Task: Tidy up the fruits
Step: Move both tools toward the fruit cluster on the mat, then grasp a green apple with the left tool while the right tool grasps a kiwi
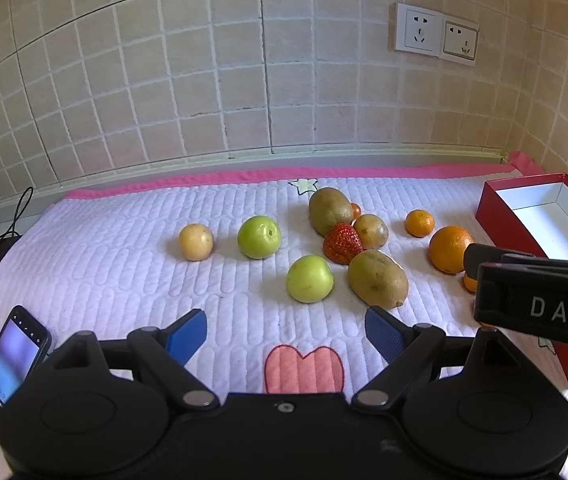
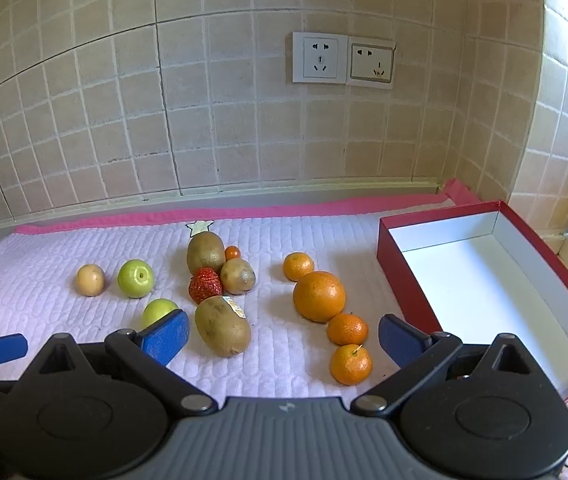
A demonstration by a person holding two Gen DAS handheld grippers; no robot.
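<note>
Fruits scattered mid-mat: big orange (image 2: pixel 319 296) w/ three small ones near the empty red box (image 2: pixel 400 280) at right, kiwis, strawberry (image 2: pixel 205 285), green apples further left; left gripper (image 1: pixel 286 332) & right gripper (image 2: pixel 282 336) both spread wide, holding nothing.

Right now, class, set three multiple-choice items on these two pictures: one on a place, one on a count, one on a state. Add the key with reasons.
1. Where does the strawberry lie?
A. in the red box
B. between the two kiwis
C. beside the phone

2. How many green apples are on the quilt?
A. two
B. four
C. none

3. What state is the red box in?
A. open and empty
B. lidded
C. full of oranges

Key: 1 B, it sits between the far kiwi and the near kiwi. 2 A, one apple and another. 3 A, only its bare white floor shows.
</note>
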